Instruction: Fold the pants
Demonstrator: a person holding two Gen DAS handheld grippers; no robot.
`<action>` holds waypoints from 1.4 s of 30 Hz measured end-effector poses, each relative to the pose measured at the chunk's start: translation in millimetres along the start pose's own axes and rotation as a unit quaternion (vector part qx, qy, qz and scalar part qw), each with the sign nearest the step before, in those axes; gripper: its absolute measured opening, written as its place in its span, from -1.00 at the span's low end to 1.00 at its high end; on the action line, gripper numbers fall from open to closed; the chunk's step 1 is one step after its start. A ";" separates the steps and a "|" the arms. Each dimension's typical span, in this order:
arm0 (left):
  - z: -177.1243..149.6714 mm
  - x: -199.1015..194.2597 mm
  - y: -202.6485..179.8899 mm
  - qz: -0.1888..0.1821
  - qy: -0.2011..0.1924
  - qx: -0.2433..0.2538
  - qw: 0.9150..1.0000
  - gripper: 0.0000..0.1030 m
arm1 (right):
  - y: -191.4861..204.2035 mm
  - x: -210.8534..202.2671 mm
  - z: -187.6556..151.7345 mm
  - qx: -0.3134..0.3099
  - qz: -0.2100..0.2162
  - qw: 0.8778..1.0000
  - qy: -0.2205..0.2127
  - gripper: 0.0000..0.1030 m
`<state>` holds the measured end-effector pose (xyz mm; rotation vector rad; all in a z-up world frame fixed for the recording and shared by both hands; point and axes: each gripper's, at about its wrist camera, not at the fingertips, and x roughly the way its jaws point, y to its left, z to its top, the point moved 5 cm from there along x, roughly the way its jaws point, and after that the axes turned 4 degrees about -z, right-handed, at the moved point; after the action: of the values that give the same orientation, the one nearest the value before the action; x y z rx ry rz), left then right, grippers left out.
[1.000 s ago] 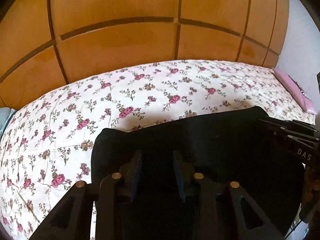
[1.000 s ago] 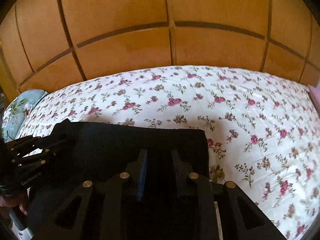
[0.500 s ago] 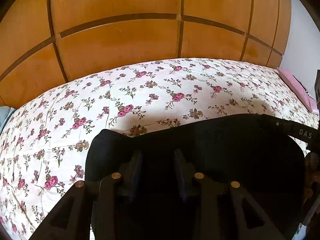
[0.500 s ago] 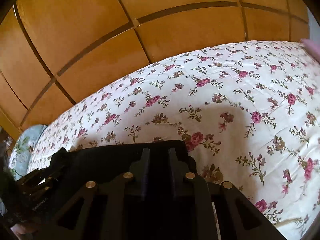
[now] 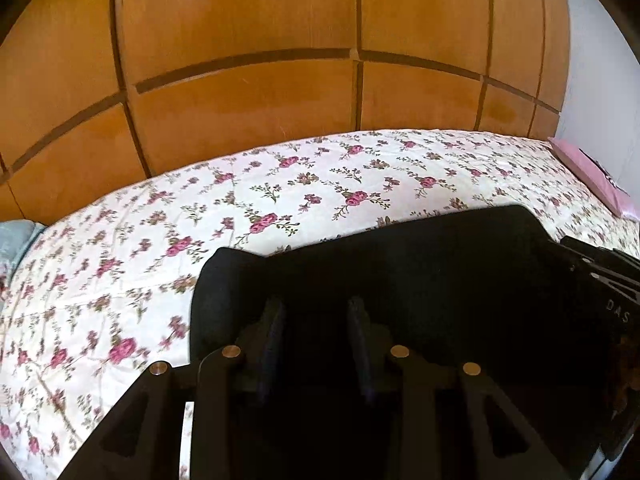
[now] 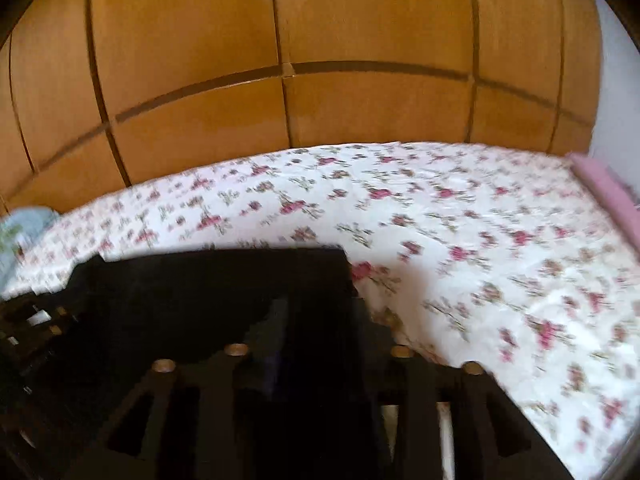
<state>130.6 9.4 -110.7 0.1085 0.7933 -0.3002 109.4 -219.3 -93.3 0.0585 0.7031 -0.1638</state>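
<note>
The black pants (image 5: pixel 420 272) lie in a folded block at the near edge of the flowered bed; they also show in the right wrist view (image 6: pixel 208 292). My left gripper (image 5: pixel 316 312) sits over the block's left part, its fingers a narrow gap apart with dark cloth between and under them. My right gripper (image 6: pixel 312 312) sits over the block's right corner, likewise with black cloth around its fingers; this view is blurred. Each gripper shows at the edge of the other's view: the right gripper (image 5: pixel 600 280) and the left gripper (image 6: pixel 32 320).
The bed's flowered cover (image 5: pixel 280 200) stretches away to a wooden panelled wall (image 5: pixel 320 40). A pink pillow (image 5: pixel 588 176) lies at the far right, a pale blue pillow (image 5: pixel 16 240) at the far left. A white wall (image 5: pixel 600 80) stands to the right.
The right wrist view has swung back level and blurred with movement. The pants block has stayed at the near edge of the bed. The left view has shifted only slightly.
</note>
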 end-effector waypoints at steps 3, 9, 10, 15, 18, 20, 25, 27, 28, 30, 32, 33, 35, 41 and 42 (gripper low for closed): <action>-16.0 -23.3 0.9 -0.004 -0.020 0.002 1.000 -0.28 | -9.5 -17.0 -17.2 0.026 0.023 0.999 0.006 -0.16; -59.1 -60.2 10.2 -0.052 -0.049 -0.042 0.997 -0.12 | -40.9 -40.3 -48.3 0.092 0.095 0.990 0.053 0.18; -65.6 -66.5 12.5 -0.064 -0.049 -0.049 0.996 -0.12 | -45.3 -41.3 -54.4 0.108 0.116 0.985 0.066 0.21; -84.8 -88.2 28.3 -0.131 -0.044 -0.084 0.987 0.10 | -63.0 -37.7 -80.9 0.184 0.187 0.959 0.104 0.34; -91.3 -86.6 46.2 -0.161 -0.023 -0.132 0.978 0.23 | -64.9 -36.0 -81.7 0.190 0.209 0.953 0.109 0.34; -93.0 -76.3 58.4 -0.206 -0.002 -0.182 0.961 0.24 | -59.4 -34.0 -76.6 0.174 0.223 0.952 0.114 0.35; -92.6 -48.4 61.1 -0.269 0.033 -0.238 0.933 0.35 | -43.5 -20.7 -67.7 0.157 0.248 0.948 0.127 0.31; -92.9 -42.5 59.0 -0.271 0.034 -0.244 0.931 0.34 | -41.0 -20.6 -68.0 0.163 0.243 0.948 0.122 0.11; -91.5 -43.0 56.6 -0.263 0.033 -0.235 0.935 0.29 | -39.7 -22.0 -67.0 0.164 0.242 0.949 0.117 0.03; -84.9 -51.2 46.0 -0.239 0.027 -0.197 0.950 -0.01 | -35.6 -26.1 -62.0 0.149 0.243 0.953 0.101 -0.15; -72.7 -63.1 40.3 -0.214 0.010 -0.162 0.963 -0.28 | -28.7 -33.2 -57.0 0.116 0.229 0.963 0.081 -0.20; -66.5 -68.8 39.5 -0.210 -0.001 -0.152 0.966 -0.33 | -27.5 -35.7 -55.0 0.111 0.226 0.965 0.074 -0.21; -53.5 -74.6 40.5 -0.211 -0.019 -0.142 0.967 -0.36 | -26.7 -43.3 -45.4 0.114 0.231 0.965 0.047 -0.22; -2.2 -88.6 42.4 -0.149 -0.099 -0.063 0.982 -0.37 | -12.7 -43.8 -9.5 0.081 0.229 0.970 -0.016 -0.23; 6.8 -86.2 44.7 -0.140 -0.107 -0.057 0.983 -0.37 | -9.9 -40.2 -2.5 0.076 0.227 0.971 -0.022 -0.23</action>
<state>91.9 69.9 -45.0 -0.1426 0.6097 -0.5239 76.0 -223.6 -69.2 0.3589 0.6147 0.2200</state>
